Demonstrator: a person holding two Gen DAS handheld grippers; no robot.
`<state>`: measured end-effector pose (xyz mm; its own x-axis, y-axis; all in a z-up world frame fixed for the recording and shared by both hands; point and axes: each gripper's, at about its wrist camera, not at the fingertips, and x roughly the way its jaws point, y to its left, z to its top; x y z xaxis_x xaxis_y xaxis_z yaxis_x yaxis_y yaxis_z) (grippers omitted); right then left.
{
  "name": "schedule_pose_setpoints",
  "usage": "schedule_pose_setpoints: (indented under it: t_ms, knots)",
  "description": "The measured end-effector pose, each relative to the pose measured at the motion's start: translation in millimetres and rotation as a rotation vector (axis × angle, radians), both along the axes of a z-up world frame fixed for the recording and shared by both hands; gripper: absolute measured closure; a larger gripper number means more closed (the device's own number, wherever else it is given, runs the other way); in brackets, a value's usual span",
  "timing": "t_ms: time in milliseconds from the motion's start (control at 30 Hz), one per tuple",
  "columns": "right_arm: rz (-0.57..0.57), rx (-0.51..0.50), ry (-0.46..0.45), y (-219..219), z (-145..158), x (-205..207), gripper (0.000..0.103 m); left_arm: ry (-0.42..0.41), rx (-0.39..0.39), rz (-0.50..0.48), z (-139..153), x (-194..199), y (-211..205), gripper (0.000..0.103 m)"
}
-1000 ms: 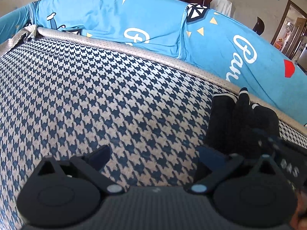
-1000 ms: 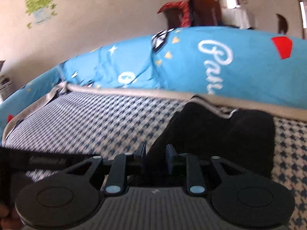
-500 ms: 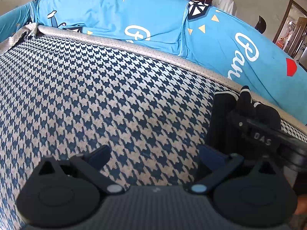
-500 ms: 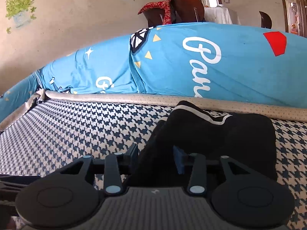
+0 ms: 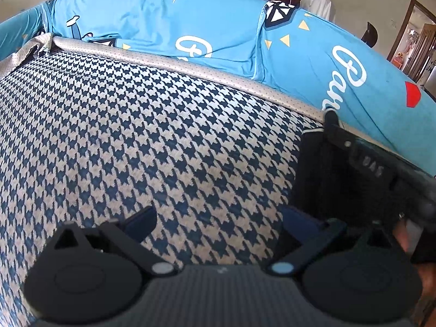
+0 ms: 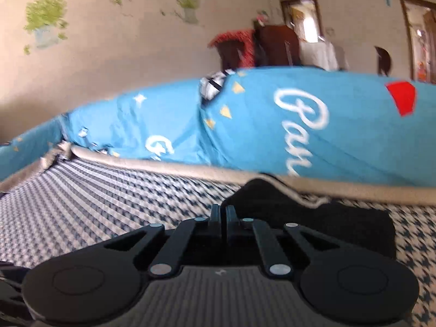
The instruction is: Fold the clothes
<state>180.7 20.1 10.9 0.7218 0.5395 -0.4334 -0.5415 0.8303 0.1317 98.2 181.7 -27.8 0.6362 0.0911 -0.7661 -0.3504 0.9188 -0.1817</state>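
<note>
Since 0.5 s ago the right tool [image 6: 221,212] has gone from part-spread to pressed together, fingers meeting at the near edge of the black garment [image 6: 340,229]; cloth looks nipped between them, tho the blur and dark-on-dark make that a judgement, not a certainty. Garment sits bunched on the houndstooth bed surface [image 5: 136,141], near its beige piped edge [image 5: 218,76], just in front of the blue printed bedding [image 5: 218,27]. It's a dark lump w/ a thin white trim line along one edge [image 6: 302,199], part-doubled over itself; type of garment can't be told.

Left tool [image 5: 218,220] is spread wide over bare houndstooth, holding nothing, w/ the garment [image 5: 321,179] off to its right and the right tool's body lying across it in that view.

Step in hand, prob.: gripping an edge to lift or turn a fold. Next move needs a firm pinch kept while carrying the edge across, w/ the left tool free to pin or smooth.
</note>
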Motion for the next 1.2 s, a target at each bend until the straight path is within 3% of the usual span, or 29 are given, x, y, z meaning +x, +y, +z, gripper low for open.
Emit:
schedule_pose_setpoints:
  t_ms: [100, 233, 500, 800, 967, 1200]
  knots:
    - [0.038, -0.048, -0.006, 12, -9, 1, 0.097, 0.022, 0.017, -0.005, -4, 3, -2, 0.000]
    - [-0.015, -0.015, 0.118, 4, -22, 14, 0.095, 0.009, 0.005, -0.005, -3, 3, -1, 0.000]
    - [-0.058, -0.005, 0.139, -22, -5, 11, 0.079, -0.016, 0.016, -0.015, 2, 3, -8, 0.000]
    - [-0.111, -0.051, 0.213, -61, 3, -13, 0.079, -0.044, 0.024, -0.023, 8, 8, -20, 0.000]
    - [-0.087, -0.048, 0.276, -69, -7, -32, 0.078, -0.040, 0.013, -0.012, 6, 11, -20, 0.000]
    - [0.002, -0.083, 0.257, -50, -18, -50, 0.078, -0.032, 0.028, -0.022, 4, 14, -25, 0.000]
